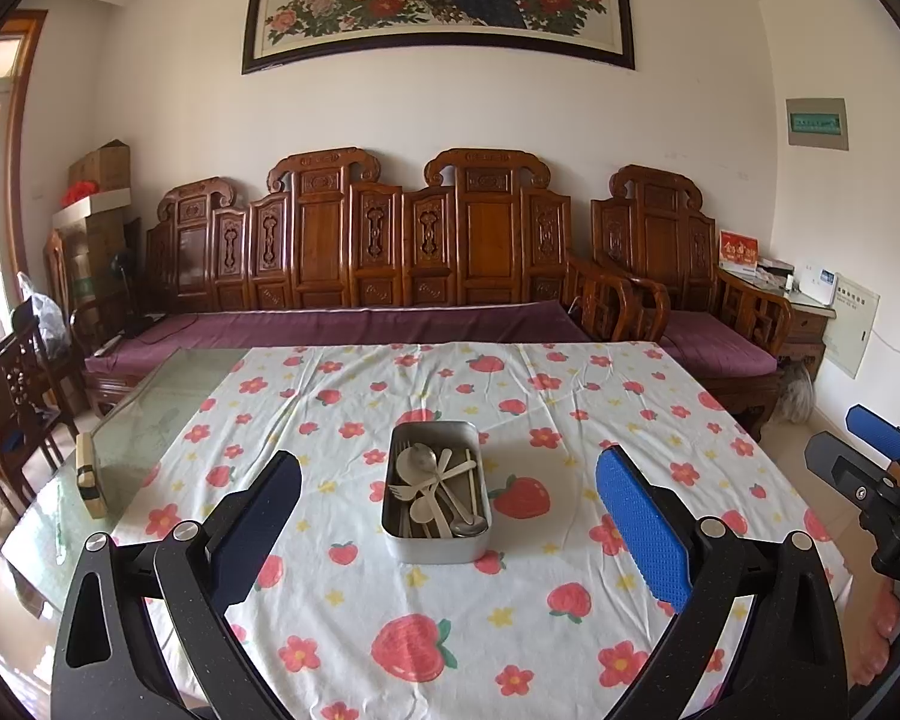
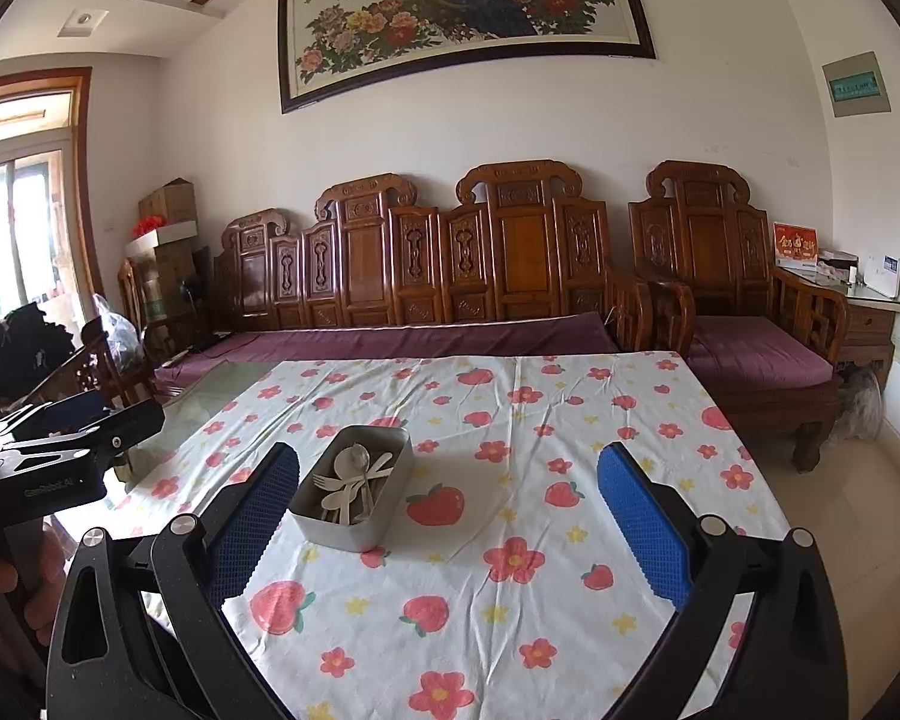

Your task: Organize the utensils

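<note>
Both grippers, left (image 1: 448,531) and right (image 2: 448,531), hover wide and empty before the metal tin (image 1: 435,492) of mixed utensils (image 1: 438,495) mid-tablecloth (image 1: 570,618); better approach one handle from above.

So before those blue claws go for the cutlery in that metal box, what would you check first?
1. Left gripper open, empty: ok.
2. Right gripper open, empty: ok.
3. Metal box flat on the tablecloth: ok.
4. Spoons and forks inside the box: ok, though piled and overlapping.
5. Nothing between the grippers and the box: ok.
6. Where sorted pieces should go: cannot tell.
</note>
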Motion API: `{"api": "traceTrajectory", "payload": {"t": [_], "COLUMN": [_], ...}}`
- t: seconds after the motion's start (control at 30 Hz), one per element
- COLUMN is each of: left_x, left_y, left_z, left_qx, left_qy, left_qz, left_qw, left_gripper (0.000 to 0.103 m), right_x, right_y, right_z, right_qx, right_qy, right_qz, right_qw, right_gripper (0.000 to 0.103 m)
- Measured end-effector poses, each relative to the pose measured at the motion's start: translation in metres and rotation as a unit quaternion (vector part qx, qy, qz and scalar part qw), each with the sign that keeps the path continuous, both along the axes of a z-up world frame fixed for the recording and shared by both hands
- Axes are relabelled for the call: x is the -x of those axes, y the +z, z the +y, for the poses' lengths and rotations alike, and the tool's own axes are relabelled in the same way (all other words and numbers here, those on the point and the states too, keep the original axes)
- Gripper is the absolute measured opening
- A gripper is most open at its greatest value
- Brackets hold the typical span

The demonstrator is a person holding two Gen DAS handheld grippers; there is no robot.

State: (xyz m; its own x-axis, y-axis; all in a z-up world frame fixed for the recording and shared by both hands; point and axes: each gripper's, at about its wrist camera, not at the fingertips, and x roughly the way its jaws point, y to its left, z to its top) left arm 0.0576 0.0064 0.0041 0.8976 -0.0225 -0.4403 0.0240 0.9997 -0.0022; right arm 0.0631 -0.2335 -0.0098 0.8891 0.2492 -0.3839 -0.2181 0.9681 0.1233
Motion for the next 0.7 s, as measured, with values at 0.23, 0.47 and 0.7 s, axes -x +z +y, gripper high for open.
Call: {"api": "traceTrajectory", "payload": {"t": [0.23, 0.47, 0.7], "left_x": [0.0011, 0.0024, 0.0036], "left_y": [0.0012, 0.0032, 0.0046], "left_z": [-0.0009, -0.0024, -0.0028], "left_qx": [-0.001, -0.002, 0.000], "left_qy": [0.000, -0.002, -0.003], "left_qz": [-0.003, -0.004, -0.006], "left_qw": [1.0000, 1.0000, 1.0000], "left_gripper": [0.095, 0.095, 0.095], "right_x": [0.0000, 0.0002, 0.0005], "right_y": [-0.0003, -0.0004, -0.0010], "right_z": [0.0001, 0.0003, 0.0001], "right_qx": [-0.001, 0.000, 0.001], "right_qy": [0.000, 0.000, 0.000], "right_qz": [0.000, 0.000, -0.001], "right_qw": [1.000, 1.000, 1.000], "right_gripper": [0.100, 0.100, 0.100]}}
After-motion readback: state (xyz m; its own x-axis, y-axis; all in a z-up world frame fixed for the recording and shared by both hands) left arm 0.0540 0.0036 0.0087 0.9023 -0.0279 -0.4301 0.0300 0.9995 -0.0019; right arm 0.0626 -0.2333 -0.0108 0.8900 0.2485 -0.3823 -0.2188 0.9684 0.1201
